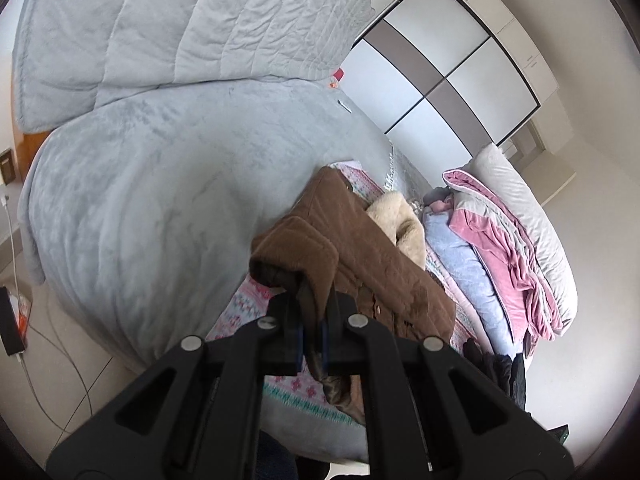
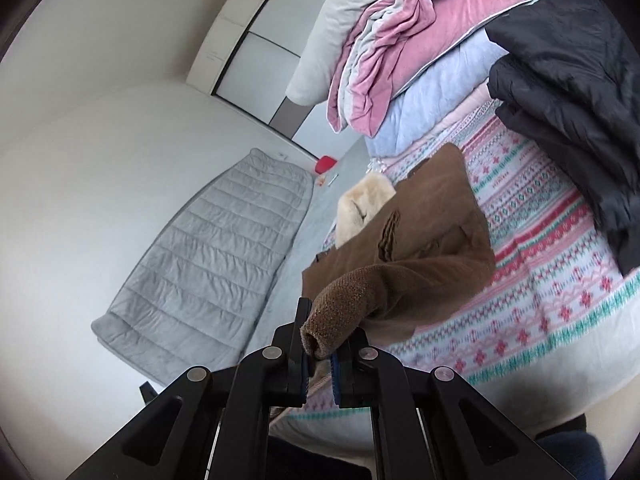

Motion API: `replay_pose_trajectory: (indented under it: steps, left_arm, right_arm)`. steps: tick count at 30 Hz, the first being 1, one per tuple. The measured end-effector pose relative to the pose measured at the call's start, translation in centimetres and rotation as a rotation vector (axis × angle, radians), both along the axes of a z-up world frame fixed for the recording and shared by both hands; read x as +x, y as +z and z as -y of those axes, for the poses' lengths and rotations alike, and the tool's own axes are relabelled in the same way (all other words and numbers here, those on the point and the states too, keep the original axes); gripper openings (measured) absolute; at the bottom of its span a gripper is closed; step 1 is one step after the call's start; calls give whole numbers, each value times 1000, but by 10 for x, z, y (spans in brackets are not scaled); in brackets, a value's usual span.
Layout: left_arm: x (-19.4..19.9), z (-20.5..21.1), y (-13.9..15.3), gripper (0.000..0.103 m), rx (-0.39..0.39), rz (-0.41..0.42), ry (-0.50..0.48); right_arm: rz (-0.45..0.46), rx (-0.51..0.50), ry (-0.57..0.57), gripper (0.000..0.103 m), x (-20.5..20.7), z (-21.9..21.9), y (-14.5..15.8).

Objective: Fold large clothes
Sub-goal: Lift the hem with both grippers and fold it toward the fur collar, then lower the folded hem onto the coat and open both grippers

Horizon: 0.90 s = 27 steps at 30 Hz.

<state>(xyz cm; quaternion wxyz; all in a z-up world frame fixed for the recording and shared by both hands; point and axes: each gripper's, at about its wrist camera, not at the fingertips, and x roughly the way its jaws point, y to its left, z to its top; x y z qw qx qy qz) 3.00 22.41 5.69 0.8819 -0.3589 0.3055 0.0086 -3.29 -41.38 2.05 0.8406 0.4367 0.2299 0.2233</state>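
Observation:
A brown coat (image 1: 360, 248) with a cream fleece collar (image 1: 400, 216) lies on a patterned pink-and-white blanket (image 1: 248, 304) on the bed. My left gripper (image 1: 313, 320) is shut on the coat's hem and holds a fold of it raised. In the right wrist view the coat (image 2: 432, 232) lies over the patterned blanket (image 2: 540, 272). My right gripper (image 2: 320, 344) is shut on the coat's knitted sleeve cuff (image 2: 340, 304), which is lifted toward the camera.
A grey bedspread (image 1: 160, 200) covers the bed, with a quilted grey headboard (image 1: 180, 28) behind. Piled pink and lilac bedding (image 1: 500, 248) and a white pillow (image 1: 532, 208) lie beside the coat. A black jacket (image 2: 568, 92) sits on the blanket. A wardrobe (image 1: 448, 76) stands beyond.

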Motion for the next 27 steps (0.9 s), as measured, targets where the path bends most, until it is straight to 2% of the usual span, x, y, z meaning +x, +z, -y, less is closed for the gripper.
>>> replay_pose_trajectory:
  steps: [9, 14, 16, 21, 23, 27]
  left_arm:
    - [58, 1, -15, 8, -8, -30, 12]
    - [110, 8, 4, 8, 34, -34, -15]
    - [141, 11, 14, 8, 53, -37, -30]
    - [237, 19, 24, 8, 96, -89, -59]
    - [281, 25, 30, 8, 91, -103, -63]
    - [383, 45, 42, 8, 152, -102, -42]
  right_arm:
    - [-74, 87, -11, 7, 66, 22, -27]
    - [-68, 44, -25, 7, 119, 22, -10]
    - [-69, 26, -25, 7, 143, 22, -1]
    - [-90, 11, -7, 7, 244, 27, 25]
    - [-110, -4, -15, 7, 293, 31, 37]
    - [-123, -55, -74, 7, 383, 35, 57]
